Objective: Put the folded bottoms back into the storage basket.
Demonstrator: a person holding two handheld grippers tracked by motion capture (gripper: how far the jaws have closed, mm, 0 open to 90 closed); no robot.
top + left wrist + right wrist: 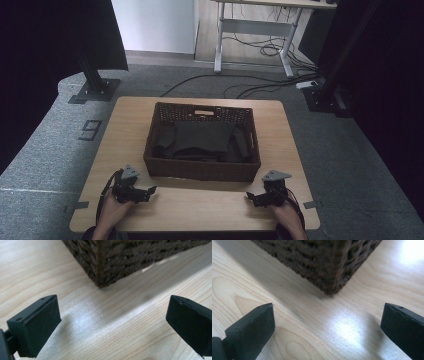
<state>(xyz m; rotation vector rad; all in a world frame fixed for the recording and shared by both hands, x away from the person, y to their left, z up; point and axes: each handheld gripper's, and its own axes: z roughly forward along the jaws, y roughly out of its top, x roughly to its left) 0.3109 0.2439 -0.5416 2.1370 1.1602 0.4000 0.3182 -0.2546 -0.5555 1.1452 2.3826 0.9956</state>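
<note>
A dark brown woven basket (pixel 200 170) stands in the middle of the light wooden table (pixel 200 207). Dark folded cloth (pixel 200 140) lies inside it. My left gripper (pixel 148 192) rests near the table's front edge, just off the basket's near left corner, pointing right. My right gripper (pixel 252 198) sits off the near right corner, pointing left. In the left gripper view the left gripper (pixel 112 315) is open over bare wood, facing a basket corner (pixel 112 262). In the right gripper view the right gripper (pixel 328 322) is open too, facing the other near corner (pixel 324 262).
Grey carpet surrounds the table, with a taped mark (pixel 90 129) at the left. Black stand bases (pixel 95 90) (pixel 325 97) sit beyond the far corners. A white desk frame (pixel 255 30) and loose cables (pixel 260 82) lie farther back.
</note>
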